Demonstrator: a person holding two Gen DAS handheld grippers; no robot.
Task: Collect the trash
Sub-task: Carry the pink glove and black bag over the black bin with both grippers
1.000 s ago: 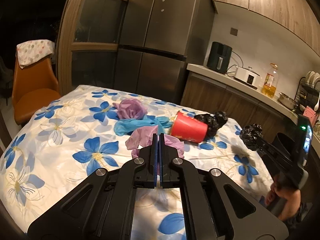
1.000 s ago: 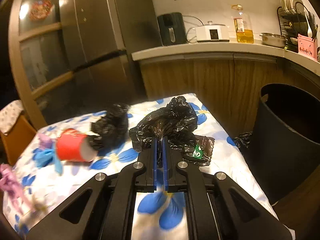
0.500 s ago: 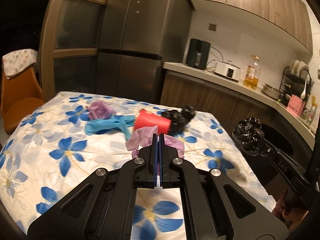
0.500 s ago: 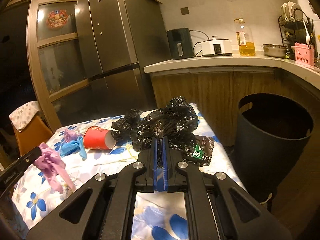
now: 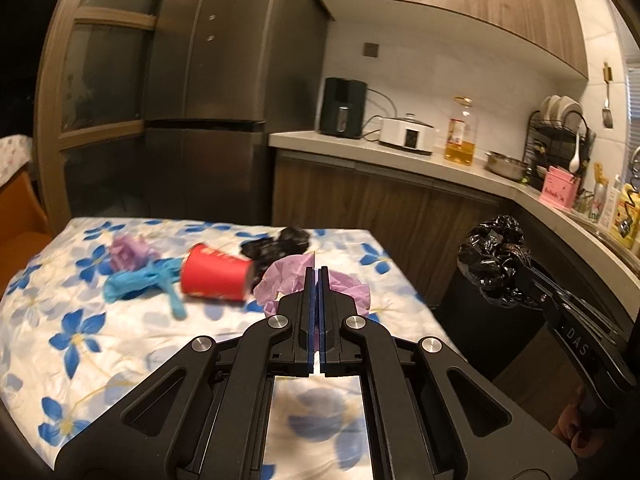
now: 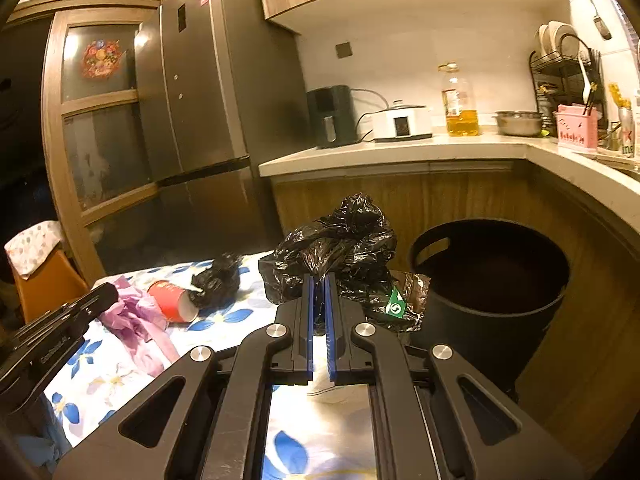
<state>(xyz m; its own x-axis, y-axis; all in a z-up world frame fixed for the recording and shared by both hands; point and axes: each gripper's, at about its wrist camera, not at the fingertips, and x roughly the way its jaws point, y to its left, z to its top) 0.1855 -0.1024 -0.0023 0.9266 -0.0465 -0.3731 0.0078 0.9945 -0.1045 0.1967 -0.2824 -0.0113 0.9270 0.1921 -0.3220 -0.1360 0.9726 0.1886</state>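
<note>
While both grippers are carried above the right end of the table [image 5: 100, 344], each is clenched on a piece of trash. A crumpled purple bag [image 5: 280, 276] is pinched between the closed jaws of the left gripper [image 5: 317, 280] and bulges out to both sides of the fingertips; in the right wrist view it hangs from that gripper [image 6: 102, 294] over the flowered cloth. A wadded black bag [image 6: 344, 240] with a green tag is gripped by the right gripper [image 6: 319, 280], rising above and spreading beyond the fingertips, just left of the black bin [image 6: 492, 276] standing off the table's right edge. In the left wrist view this bag [image 5: 490, 256] is seen held over the bin. Left on the table near its far edge are a red cup [image 5: 214, 278] on its side, a second black wad [image 5: 276, 246] touching the cup's mouth, a blue glove [image 5: 140, 282] beside the cup's base, and a purple lump [image 5: 128, 252] behind the glove.
</note>
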